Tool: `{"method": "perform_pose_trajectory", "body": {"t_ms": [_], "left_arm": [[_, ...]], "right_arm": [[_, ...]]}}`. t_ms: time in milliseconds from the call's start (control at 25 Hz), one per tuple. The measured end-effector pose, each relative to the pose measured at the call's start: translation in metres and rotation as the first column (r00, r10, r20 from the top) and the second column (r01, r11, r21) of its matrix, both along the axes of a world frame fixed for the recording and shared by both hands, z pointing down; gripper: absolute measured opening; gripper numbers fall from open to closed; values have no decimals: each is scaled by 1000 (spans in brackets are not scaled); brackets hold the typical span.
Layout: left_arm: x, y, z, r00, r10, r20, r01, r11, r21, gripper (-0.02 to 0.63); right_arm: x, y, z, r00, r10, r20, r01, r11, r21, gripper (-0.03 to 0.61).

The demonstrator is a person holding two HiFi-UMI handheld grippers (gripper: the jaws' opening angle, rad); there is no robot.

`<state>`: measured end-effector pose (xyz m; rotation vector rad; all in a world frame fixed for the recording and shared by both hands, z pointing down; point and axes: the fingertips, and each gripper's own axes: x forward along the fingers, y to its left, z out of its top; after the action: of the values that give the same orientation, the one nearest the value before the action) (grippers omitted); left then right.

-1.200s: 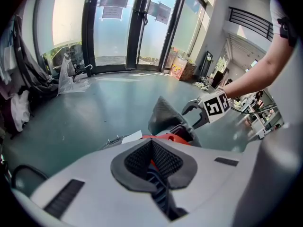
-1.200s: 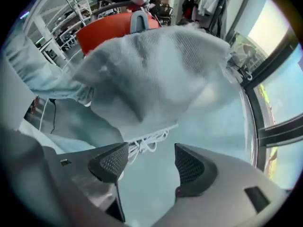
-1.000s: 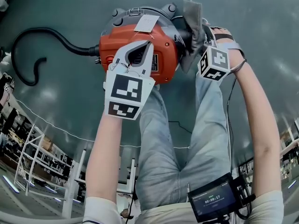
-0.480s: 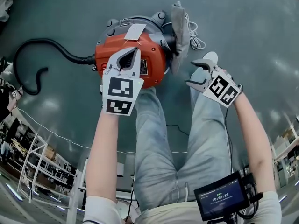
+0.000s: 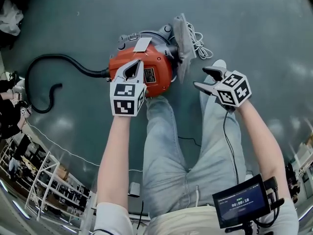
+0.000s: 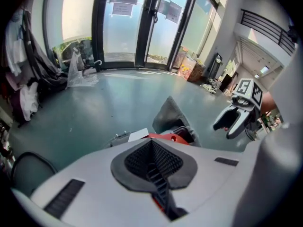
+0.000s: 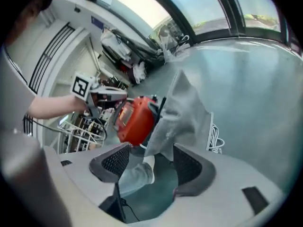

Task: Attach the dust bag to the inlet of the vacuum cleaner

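Grey-green sealed floor (image 5: pixel 274 43) fills the head view. The vacuum cleaner (image 5: pixel 159 77), an orange drum on a dark base, sits at 12 o'clock. Its black hose (image 5: pixel 63 62) leaves the drum at 9 o'clock.

One second earlier the right gripper (image 5: pixel 201 78) was on the dust bag (image 5: pixel 180 33) at the drum's 3 o'clock side. It has since rolled and drawn back. It now hovers at the drum's 4 o'clock, apart from the bag, jaws wide with nothing between the pads. The left gripper (image 5: pixel 133 68) remains over the drum top with its jaws closed together. Whether they pinch anything thin cannot be told.

The bag stays up unaided. The fitting step is therefore judged done or nearly done, with only a check of the seating left.

The bag is flat grey cloth, standing on edge against the drum. In the right gripper view its upper part meets the dark inlet collar (image 7: pixel 158 110), and the creased lower part drapes downward. A white cord (image 5: pixel 199 39) lies coiled just beside the bag at its 3 o'clock.
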<state>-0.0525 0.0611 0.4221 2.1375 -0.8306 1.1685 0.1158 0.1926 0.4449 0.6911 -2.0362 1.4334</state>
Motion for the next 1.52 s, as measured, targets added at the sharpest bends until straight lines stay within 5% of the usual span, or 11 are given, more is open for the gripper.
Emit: {"method": "perform_pose_trajectory", "body": {"t_ms": [80, 280, 520, 680, 720, 880, 1000, 1160, 1520], "left_arm": [[-9, -2, -34, 998, -38, -41, 41, 997, 59, 5], [-5, 15, -155, 959, -74, -275, 104, 990, 99, 6], [10, 12, -316, 924, -28, -381, 110, 974, 196, 6], [21, 24, -416, 896, 64, -439, 53, 967, 250, 6], [25, 28, -437, 884, 93, -458, 36, 963, 267, 6], [28, 40, -531, 821, 214, -529, -29, 942, 336, 6], [31, 45, -602, 787, 291, -544, -72, 919, 388, 6], [32, 50, -636, 786, 300, -540, -23, 888, 460, 6], [27, 60, -659, 787, 203, -582, 124, 873, 472, 6]], "right_arm": [[15, -9, -38, 997, 76, 33, -77, 997, 18, 307], [32, -31, -151, 943, 279, 180, -290, 956, 39, 307], [19, -58, -324, 884, 366, 290, -437, 868, 236, 307], [11, -65, -435, 837, 441, 325, -542, 748, 382, 300], [12, -67, -456, 815, 474, 334, -578, 708, 405, 213], [-1, -64, -550, 751, 544, 376, -659, 576, 483, 196], [-15, -63, -624, 775, 516, 366, -624, 532, 572, 195], [-24, -59, -673, 817, 427, 388, -568, 484, 666, 195], [-18, -51, -705, 888, 322, 328, -449, 455, 769, 195]]}}
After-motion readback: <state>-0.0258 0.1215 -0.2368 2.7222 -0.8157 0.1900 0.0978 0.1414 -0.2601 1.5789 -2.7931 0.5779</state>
